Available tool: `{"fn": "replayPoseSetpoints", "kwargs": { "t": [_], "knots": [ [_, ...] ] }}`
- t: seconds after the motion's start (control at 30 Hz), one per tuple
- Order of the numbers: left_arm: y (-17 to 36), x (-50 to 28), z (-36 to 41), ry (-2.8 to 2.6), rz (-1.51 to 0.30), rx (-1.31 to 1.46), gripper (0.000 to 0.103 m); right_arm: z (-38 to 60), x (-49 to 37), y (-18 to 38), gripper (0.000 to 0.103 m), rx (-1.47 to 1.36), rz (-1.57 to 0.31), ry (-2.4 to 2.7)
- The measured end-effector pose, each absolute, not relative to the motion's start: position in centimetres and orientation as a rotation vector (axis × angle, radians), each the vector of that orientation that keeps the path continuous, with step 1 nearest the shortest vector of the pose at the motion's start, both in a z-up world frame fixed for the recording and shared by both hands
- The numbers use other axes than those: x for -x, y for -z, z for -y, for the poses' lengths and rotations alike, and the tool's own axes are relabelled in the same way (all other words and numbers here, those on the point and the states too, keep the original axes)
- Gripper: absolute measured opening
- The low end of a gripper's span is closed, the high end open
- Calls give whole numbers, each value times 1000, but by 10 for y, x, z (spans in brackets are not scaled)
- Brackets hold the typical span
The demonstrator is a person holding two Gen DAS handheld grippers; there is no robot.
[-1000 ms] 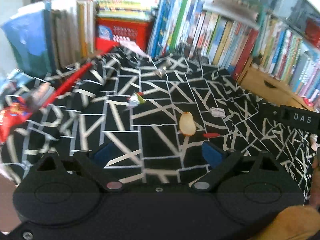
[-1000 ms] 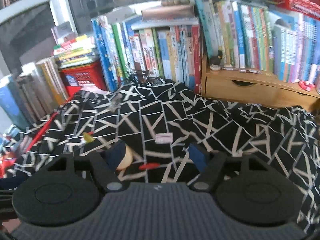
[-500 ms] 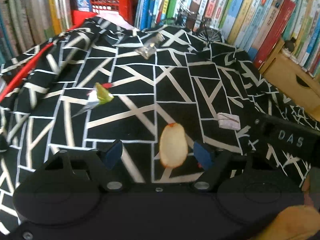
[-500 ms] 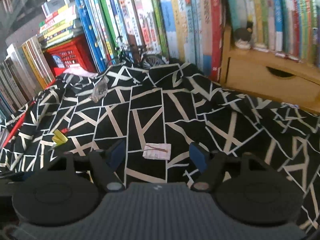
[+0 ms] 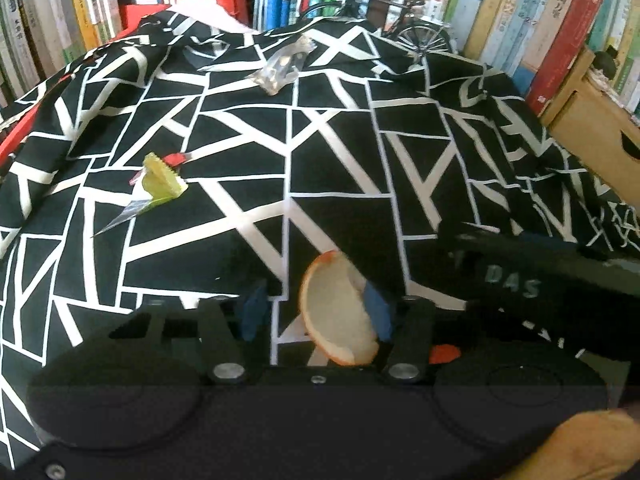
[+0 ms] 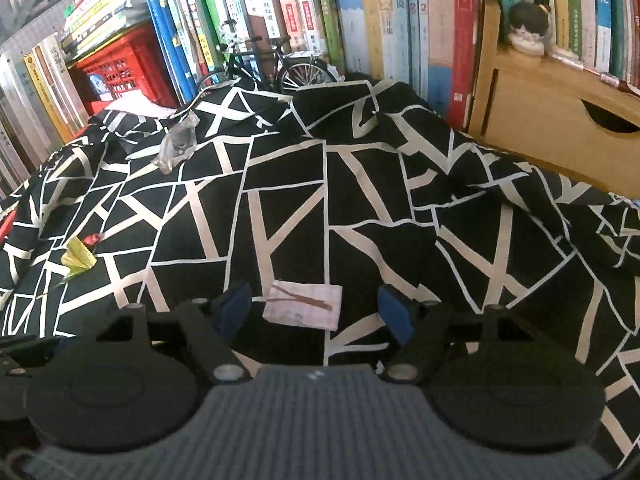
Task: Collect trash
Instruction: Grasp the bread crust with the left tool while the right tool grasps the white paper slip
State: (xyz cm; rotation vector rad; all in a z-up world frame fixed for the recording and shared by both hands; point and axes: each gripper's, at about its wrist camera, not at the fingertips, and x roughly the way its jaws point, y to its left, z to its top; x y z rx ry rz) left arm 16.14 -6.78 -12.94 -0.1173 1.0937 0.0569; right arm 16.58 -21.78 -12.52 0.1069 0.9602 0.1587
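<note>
On the black-and-white patterned cloth point(image 5: 328, 168) an orange peel point(image 5: 336, 308) stands tilted between the fingers of my left gripper point(image 5: 316, 312). The jaws are closing; the peel leans on the right pad point(image 5: 378, 312), while the left pad is still apart from it. My right gripper point(image 6: 316, 308) is open, low over the cloth point(image 6: 360, 208), with a folded paper scrap point(image 6: 304, 306) lying between its fingers, touched by neither. A yellow-green wrapper point(image 5: 160, 180) point(image 6: 78, 260) and a clear plastic wrapper point(image 5: 282, 66) point(image 6: 178, 146) lie farther off.
A small red scrap point(image 5: 444, 354) lies beside the left gripper, next to the black body of the right tool point(image 5: 520, 284). A model bicycle point(image 6: 264, 64), a red crate point(image 6: 116, 76), rows of books point(image 6: 360, 20) and a wooden drawer box point(image 6: 560, 120) border the cloth.
Both grippers have come down and forward over the cloth. The left jaws have narrowed around the peel, which has tipped up. The right fingers now straddle the paper scrap.
</note>
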Motion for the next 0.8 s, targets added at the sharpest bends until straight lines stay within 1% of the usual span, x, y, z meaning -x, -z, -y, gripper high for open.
{"fn": "replayPoseSetpoints", "kwargs": {
  "t": [0.03, 0.1, 0.13, 0.2, 0.27, 0.4, 0.53, 0.6, 0.8],
  "knots": [
    [129, -161, 68, -48, -1092, 123, 37, 218, -166, 126, 77, -103, -960, -160],
    [128, -160, 69, -35, -1088, 137, 31, 218, -166, 127, 67, -100, -961, -161],
    [127, -160, 68, -38, -1085, 139, 26, 218, -166, 127, 64, -100, -961, -161],
    [125, -158, 67, -44, -1082, 147, 21, 217, -165, 127, 50, -94, -957, -158],
    [123, -157, 63, -49, -1085, 169, 17, 217, -165, 126, 45, -91, -953, -153],
    [120, -156, 58, -45, -1089, 191, 12, 219, -163, 125, 45, -104, -953, -152],
    [114, -151, 58, -27, -1077, 192, 9, 221, -158, 122, 44, -122, -950, -141],
    [111, -148, 58, -21, -1072, 196, 9, 221, -155, 120, 30, -121, -954, -137],
    [101, -134, 52, -38, -1064, 207, 9, 221, -147, 116, 30, -114, -954, -126]
  ]
}}
